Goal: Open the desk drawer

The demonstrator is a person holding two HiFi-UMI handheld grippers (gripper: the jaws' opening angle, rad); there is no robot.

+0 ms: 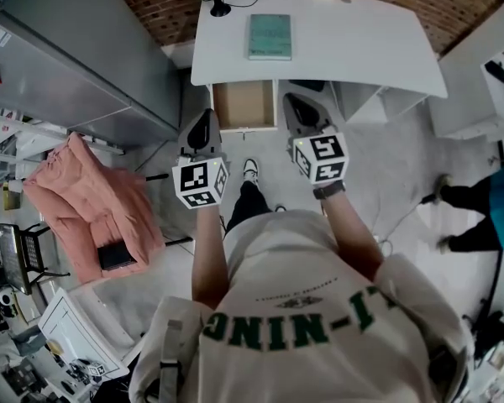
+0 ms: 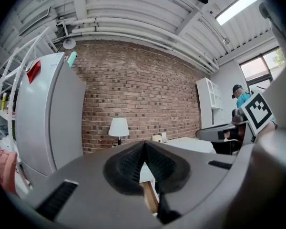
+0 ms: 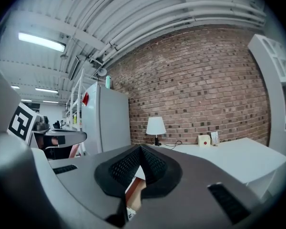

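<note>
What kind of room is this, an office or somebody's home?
Probably a workshop or lab dressed up like a home office: a white desk with a lamp against a brick wall, a fridge beside it, and bare pipes across the ceiling.

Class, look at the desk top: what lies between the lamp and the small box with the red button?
A thin black cable runs along the white desk between the lamp and the box. The right gripper view shows it.

White desk (image 1: pixel 361 49), wood-brown drawer (image 1: pixel 244 105), teal book (image 1: pixel 270 37), red brick wall (image 2: pixel 143 94), pink cloth (image 1: pixel 84 204).
</note>
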